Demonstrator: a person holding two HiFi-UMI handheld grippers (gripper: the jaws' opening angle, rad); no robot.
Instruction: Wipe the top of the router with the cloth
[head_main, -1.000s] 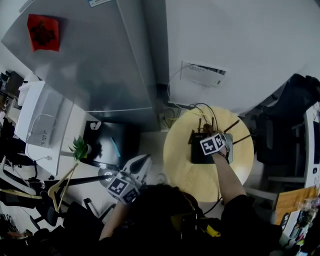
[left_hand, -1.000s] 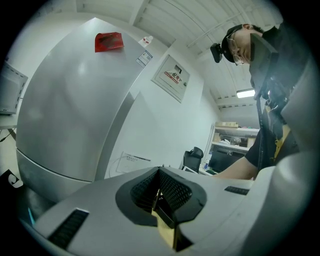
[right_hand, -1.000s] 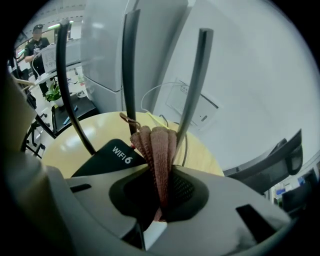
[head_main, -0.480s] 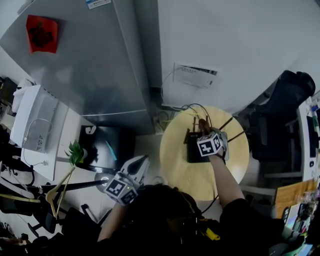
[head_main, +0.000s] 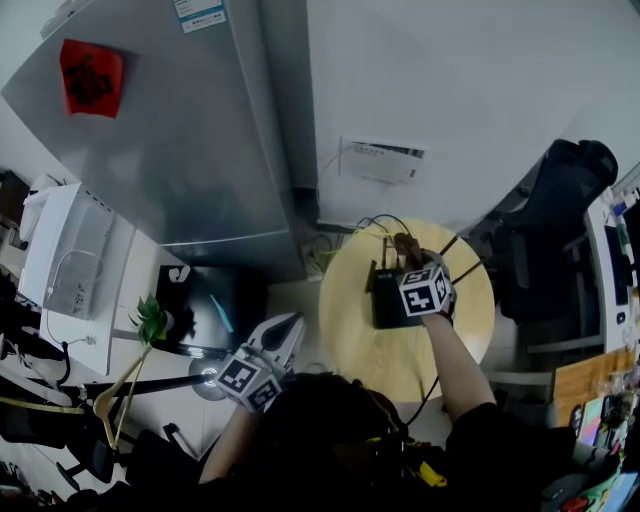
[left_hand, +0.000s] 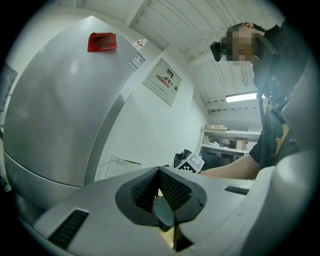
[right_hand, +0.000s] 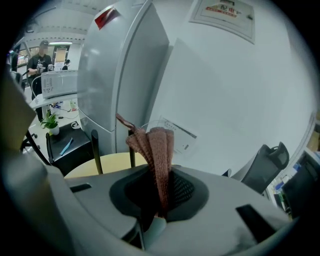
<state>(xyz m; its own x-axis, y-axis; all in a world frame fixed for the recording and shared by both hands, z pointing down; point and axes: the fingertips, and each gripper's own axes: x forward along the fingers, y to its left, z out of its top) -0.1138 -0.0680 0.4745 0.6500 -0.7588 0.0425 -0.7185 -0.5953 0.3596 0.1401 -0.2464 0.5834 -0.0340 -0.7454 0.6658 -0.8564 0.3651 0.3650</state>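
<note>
1. The right hand-held gripper (head_main: 412, 262) was clamped on the brown knitted cloth (right_hand: 156, 150). The folded cloth stood up out of the closed jaws in the right gripper view.
2. In the head view, that hand-held gripper sat over the black router (head_main: 388, 306), with the cloth at its tip above the router's rear edge among the antennas (right_hand: 95, 151). Whether the cloth touched the router's top could not be told.
3. The router lay on the round yellow worktop (head_main: 395, 352), toward its far side, with cables trailing off behind it.
4. The left hand-held gripper (head_main: 288, 330) was held well apart from the worktop, low at the person's left side over the floor. Its jaws were together with nothing between them.
5. A grey fridge (head_main: 170, 140) stood to the left of the worktop, a white wall box (head_main: 380, 160) hung behind it, and a black chair (head_main: 560, 200) stood to the right.
</note>
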